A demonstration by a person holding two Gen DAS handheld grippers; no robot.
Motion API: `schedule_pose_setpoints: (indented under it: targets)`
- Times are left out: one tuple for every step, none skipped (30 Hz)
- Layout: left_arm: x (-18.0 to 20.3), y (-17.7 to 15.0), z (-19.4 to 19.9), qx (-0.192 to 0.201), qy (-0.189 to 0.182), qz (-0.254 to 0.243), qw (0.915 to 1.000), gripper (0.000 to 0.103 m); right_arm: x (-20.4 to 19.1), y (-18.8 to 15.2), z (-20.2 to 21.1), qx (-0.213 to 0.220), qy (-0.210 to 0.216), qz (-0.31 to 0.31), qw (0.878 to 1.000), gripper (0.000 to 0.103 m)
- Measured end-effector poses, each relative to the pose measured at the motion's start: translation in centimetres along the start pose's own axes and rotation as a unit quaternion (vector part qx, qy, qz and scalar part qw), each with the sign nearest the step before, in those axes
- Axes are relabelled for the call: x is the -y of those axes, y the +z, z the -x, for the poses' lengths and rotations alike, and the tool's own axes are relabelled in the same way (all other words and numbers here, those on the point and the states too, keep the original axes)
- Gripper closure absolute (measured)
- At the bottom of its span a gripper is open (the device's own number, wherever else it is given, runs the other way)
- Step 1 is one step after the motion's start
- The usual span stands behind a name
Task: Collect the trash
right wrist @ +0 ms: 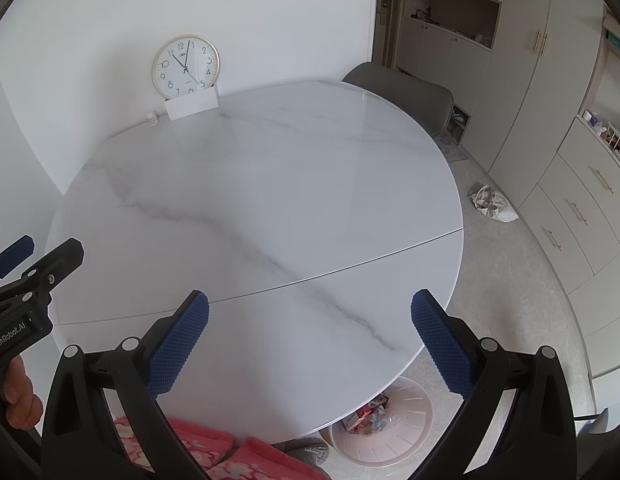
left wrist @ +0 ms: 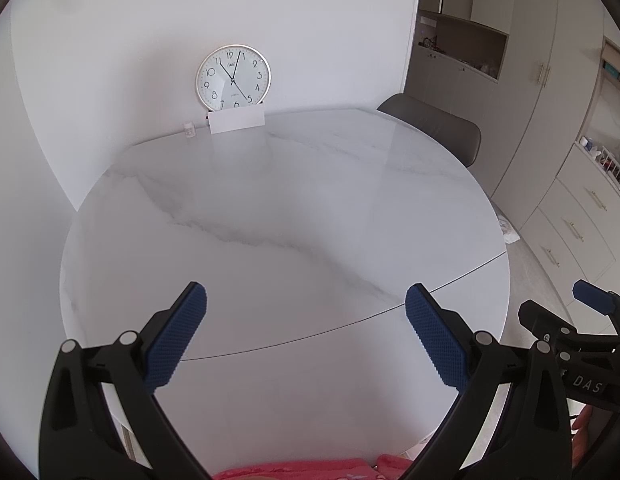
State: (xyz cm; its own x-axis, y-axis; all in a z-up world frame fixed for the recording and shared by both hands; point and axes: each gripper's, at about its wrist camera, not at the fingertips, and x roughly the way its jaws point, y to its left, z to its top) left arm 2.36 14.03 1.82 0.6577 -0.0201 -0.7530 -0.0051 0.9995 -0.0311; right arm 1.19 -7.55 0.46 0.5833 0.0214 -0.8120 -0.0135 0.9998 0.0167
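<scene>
My left gripper [left wrist: 305, 300] is open above the near part of a round white marble table [left wrist: 269, 208], nothing between its blue pads. My right gripper [right wrist: 310, 308] is also open over the table [right wrist: 269, 184] near its right front edge, holding nothing. A pale pink waste basket [right wrist: 384, 424] stands on the floor under the table's near right edge, with colourful wrappers [right wrist: 368, 416] inside. No loose trash shows on the tabletop. The right gripper [left wrist: 590, 304] shows at the right edge of the left wrist view; the left gripper [right wrist: 25, 268] shows at the left edge of the right wrist view.
A wall clock [right wrist: 185, 66] leans against the wall behind a white card [right wrist: 192, 106], beside a small white bottle [right wrist: 151, 117]. A grey chair [right wrist: 406, 92] sits at the far side. A white plastic bag [right wrist: 492, 204] lies on the floor by the cabinets [right wrist: 570, 200].
</scene>
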Motion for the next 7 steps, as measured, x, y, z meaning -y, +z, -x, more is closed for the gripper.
schedule_pose_setpoints:
  targets:
    - [-0.01, 0.04, -0.07, -0.002, 0.0, 0.0, 1.0, 0.008, 0.0, 0.0, 0.0, 0.0, 0.0, 0.0, 1.0, 0.003]
    - [-0.06, 0.08, -0.14, -0.004, -0.001, 0.0, 1.0, 0.008, 0.01, 0.0, 0.0, 0.0, 0.0, 0.001, 1.0, 0.003]
    - [-0.13, 0.1, -0.21, -0.005, 0.0, 0.002, 1.0, 0.008, 0.01, 0.0, 0.0, 0.0, 0.0, 0.001, 1.0, 0.003]
    - [-0.19, 0.11, -0.28, -0.006, 0.0, 0.003, 1.0, 0.008, 0.01, 0.0, -0.03, -0.001, 0.0, 0.001, 1.0, 0.003]
    - [-0.23, 0.07, -0.32, -0.007, -0.001, 0.004, 1.0, 0.008, -0.01, 0.01, -0.01, -0.001, 0.001, 0.001, 1.0, 0.003]
    - [-0.27, 0.08, -0.36, -0.008, -0.002, 0.005, 0.9999, 0.008, -0.03, 0.02, 0.0, -0.001, 0.001, 0.001, 1.0, 0.003]
    - [-0.28, 0.07, -0.38, -0.009, -0.003, 0.005, 0.9999, 0.008, -0.05, 0.03, 0.0, -0.001, 0.001, 0.001, 1.0, 0.003]
